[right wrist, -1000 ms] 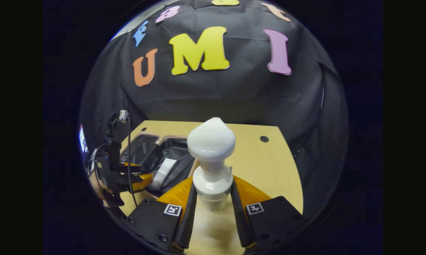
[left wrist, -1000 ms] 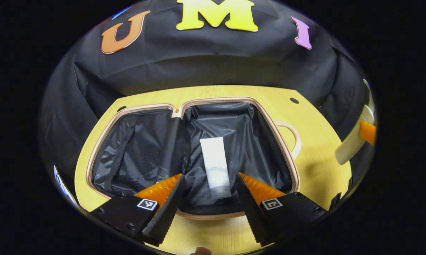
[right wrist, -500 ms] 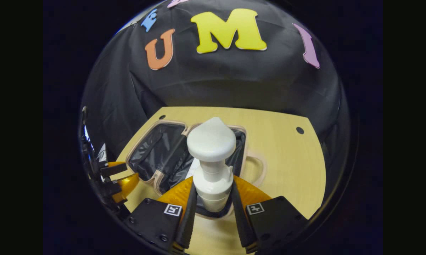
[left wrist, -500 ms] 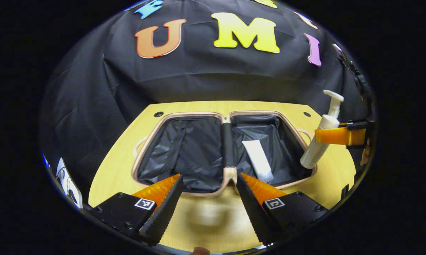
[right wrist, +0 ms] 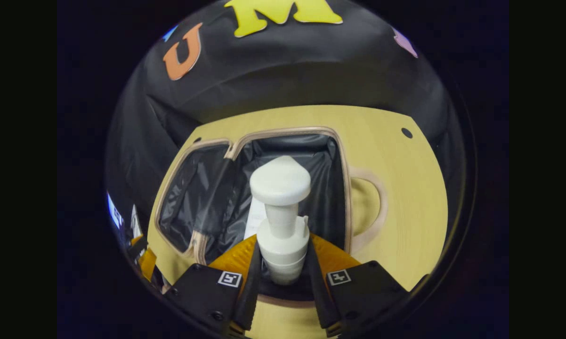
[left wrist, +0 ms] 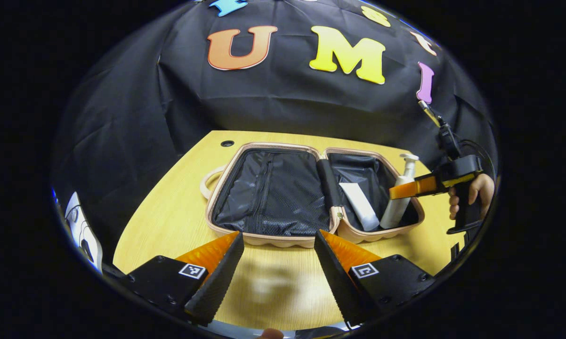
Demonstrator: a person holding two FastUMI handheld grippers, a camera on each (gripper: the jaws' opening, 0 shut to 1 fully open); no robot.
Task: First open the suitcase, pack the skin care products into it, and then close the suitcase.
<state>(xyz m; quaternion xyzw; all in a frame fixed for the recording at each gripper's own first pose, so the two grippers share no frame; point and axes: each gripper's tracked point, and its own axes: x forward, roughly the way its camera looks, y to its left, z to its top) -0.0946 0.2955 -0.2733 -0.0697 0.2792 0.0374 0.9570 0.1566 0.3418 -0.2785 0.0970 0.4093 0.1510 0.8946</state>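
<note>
Here, suitcase point(left wrist: 273, 197): lies flat and wide open on the table point(left wrist: 179, 212), both halves lined in dark fabric, with a pale pink rim all round; the right gripper view looks down into it point(right wrist: 207, 197).
Left half: has a zipped mesh panel across it and holds no product that I can see.
Right half: holds a white tube point(left wrist: 359, 206), lying flat near the hinge strip; in the right gripper view a slice of the tube point(right wrist: 254, 219) shows behind the bottle.
Pump bottle point(left wrist: 398, 197): white, roughly upright with a slight lean, its base down inside the right half of the suitcase, just beside the tube; whether the base touches the lining cannot be told. Its pump head point(right wrist: 279, 181) sits large in the right gripper view.
Right gripper point(right wrist: 282, 273): clenched on the pump bottle, both fingers pressing its collar below the pump head; in the left gripper view it point(left wrist: 412, 188) reaches in from the right with a hand point(left wrist: 471, 193) around its grip.
Left gripper point(left wrist: 278, 256): released, fingers spread wide with nothing between them, hovering above bare table in front of the suitcase's near edge.
Handles: one loop point(left wrist: 208, 178) sticks out from the left half, another point(right wrist: 375, 207) from the right half, both flat on the table.
</note>
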